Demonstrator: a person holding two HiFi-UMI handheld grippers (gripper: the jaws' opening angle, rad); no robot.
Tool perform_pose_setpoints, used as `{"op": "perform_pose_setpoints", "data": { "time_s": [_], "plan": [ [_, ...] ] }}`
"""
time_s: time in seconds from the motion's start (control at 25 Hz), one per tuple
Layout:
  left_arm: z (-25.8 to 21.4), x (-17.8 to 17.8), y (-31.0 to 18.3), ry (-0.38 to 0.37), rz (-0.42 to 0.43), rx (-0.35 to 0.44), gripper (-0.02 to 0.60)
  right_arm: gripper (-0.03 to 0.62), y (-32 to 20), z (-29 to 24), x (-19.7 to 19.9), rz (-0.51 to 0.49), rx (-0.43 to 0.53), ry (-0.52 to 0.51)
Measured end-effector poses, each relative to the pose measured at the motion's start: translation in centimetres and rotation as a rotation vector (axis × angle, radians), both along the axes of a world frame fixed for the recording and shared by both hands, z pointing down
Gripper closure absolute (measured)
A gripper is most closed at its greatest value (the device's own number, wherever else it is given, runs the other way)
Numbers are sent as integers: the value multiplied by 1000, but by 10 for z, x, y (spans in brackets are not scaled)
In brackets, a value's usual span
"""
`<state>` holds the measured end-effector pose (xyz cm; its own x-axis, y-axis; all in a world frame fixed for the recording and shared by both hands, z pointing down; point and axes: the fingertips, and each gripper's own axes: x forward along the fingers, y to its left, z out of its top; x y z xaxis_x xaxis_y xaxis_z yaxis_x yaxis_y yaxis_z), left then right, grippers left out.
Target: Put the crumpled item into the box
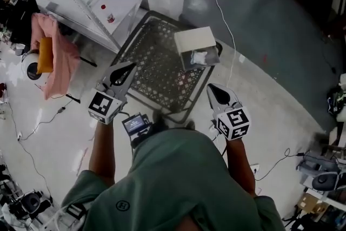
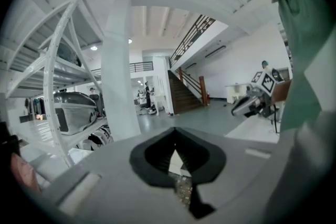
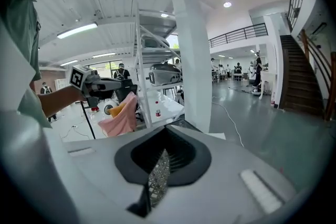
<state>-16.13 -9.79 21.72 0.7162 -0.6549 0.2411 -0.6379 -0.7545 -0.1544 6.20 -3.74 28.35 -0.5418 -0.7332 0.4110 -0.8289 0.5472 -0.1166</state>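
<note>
Left gripper, right gripper, jaws together, hang near box holding crumpled item

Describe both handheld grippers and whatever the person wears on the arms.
The left gripper and right gripper each have a pale grey tapered shell with black lining around the jaws, and a white cube with black square markers at the rear. The person wears a green short-sleeved shirt.

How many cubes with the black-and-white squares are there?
2. One cube sits on the left gripper, at the head view's left; the other on the right gripper, at its right. None seems hidden.
</note>
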Motion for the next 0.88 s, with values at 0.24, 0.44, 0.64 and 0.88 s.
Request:
{"op": "perform_pose_setpoints", "data": {
  "time_s": [0.24,0.44,0.64,0.88],
  "plan": [
    [-18,-16,20,16,-36,20,580,589,5,-29,-9,-35,54,7],
    [-32,-18,22,24,-45,53,580,589,-2,-40,-6,-45,77,14],
    [-36,-15,17,37,-43,55,580,589,-7,-39,-5,-53,58,26],
    [-30,-8,5,43,-38,53,579,589,-18,-32,2,-51,47,37]
  ]
}}
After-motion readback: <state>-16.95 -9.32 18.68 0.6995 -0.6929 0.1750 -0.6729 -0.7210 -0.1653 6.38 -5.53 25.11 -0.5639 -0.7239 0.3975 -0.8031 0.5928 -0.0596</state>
